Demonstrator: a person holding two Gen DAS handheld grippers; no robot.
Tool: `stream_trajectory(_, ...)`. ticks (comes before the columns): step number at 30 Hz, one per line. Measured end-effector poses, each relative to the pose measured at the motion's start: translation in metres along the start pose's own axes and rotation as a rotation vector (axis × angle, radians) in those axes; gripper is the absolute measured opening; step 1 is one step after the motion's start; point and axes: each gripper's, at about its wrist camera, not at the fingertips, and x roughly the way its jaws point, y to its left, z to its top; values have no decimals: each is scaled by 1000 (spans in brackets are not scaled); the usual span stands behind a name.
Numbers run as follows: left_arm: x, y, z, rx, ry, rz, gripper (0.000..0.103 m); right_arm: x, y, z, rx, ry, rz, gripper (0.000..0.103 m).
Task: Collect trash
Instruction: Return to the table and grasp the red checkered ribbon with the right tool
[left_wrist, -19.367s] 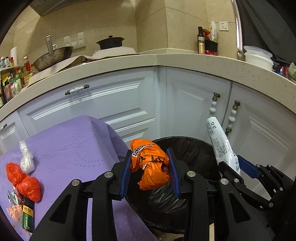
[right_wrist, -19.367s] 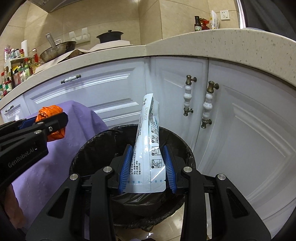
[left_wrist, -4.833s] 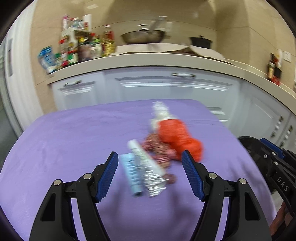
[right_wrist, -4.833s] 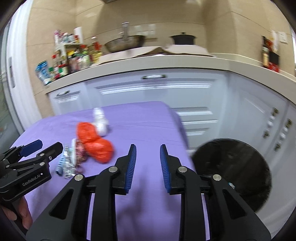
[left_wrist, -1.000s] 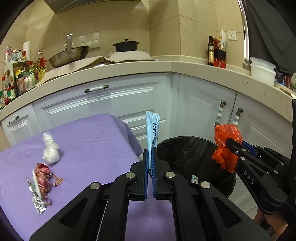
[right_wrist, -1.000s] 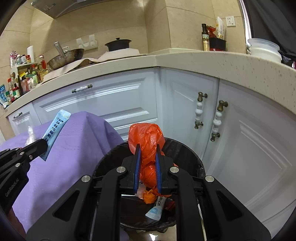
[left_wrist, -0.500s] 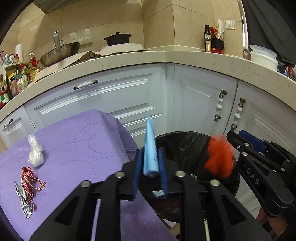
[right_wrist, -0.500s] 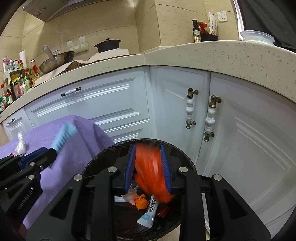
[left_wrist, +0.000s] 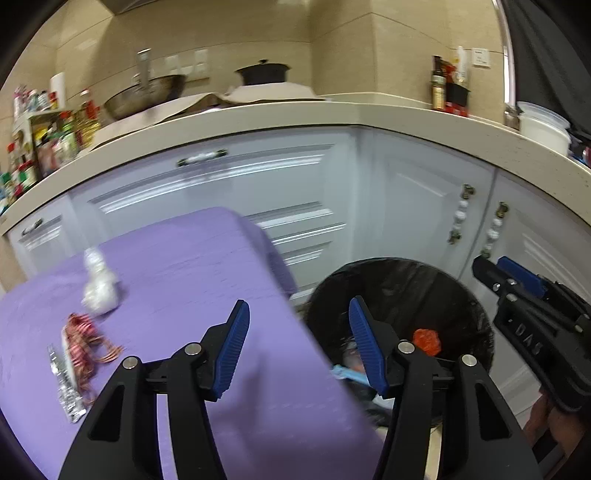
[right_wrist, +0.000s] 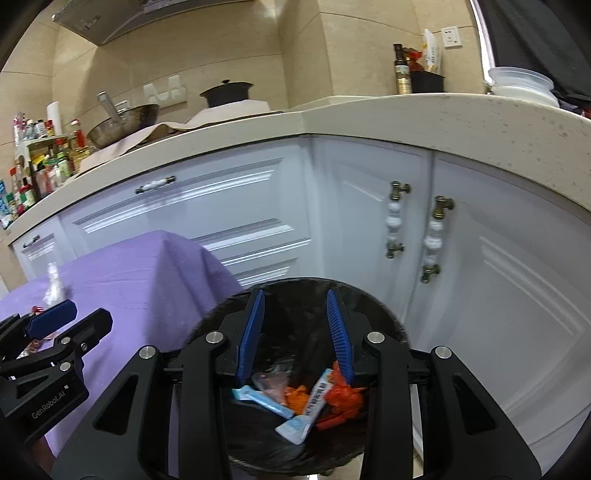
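- The trash bin (right_wrist: 388, 317), lined with a black bag, stands on the floor just beside the corner of the table (left_wrist: 207, 266) and in front of the white cabinets (right_wrist: 480, 280).
- Inside it lie an orange bag (right_wrist: 341, 395), a white tube (right_wrist: 306, 413), a light blue wrapper (right_wrist: 260, 398) and a clear crumpled packet (right_wrist: 271, 380), all touching one another at the bottom.
- The right gripper (right_wrist: 295, 332) hangs over the bin's mouth; its jaws are released, spread apart with nothing between them.
- The left gripper (left_wrist: 297, 343) sits above the table's near edge beside the bin; its jaws are also released and wide, holding nothing.
- On the purple cloth of the table, well apart from the bin, are a white crumpled bag (left_wrist: 98, 288), a red-and-white ribbon (left_wrist: 86, 347) and a silver foil wrapper (left_wrist: 66, 387); ribbon and foil overlap.
- Behind, the countertop (right_wrist: 406, 114) carries a wok (right_wrist: 125, 123), a black pot (right_wrist: 227, 92) and bottles (right_wrist: 400, 70).
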Motion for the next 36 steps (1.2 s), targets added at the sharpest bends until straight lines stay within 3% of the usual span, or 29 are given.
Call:
stream_trajectory(9,-26,80,-22,-111,31,143,57,-3,68,2,-44,16,143,35)
stream_trajectory(22,-76,208,-61,-305,37,349,59,-9,208,-6,-172,69,383,35)
stream_trajectory(30,-96,251,-80,-382,33,393,59,-3,281,-21,-258,145,456,35)
stream_trajectory(36,-100,274,-89,-428,39,396,60,10,319,-33,-314,218,460,35)
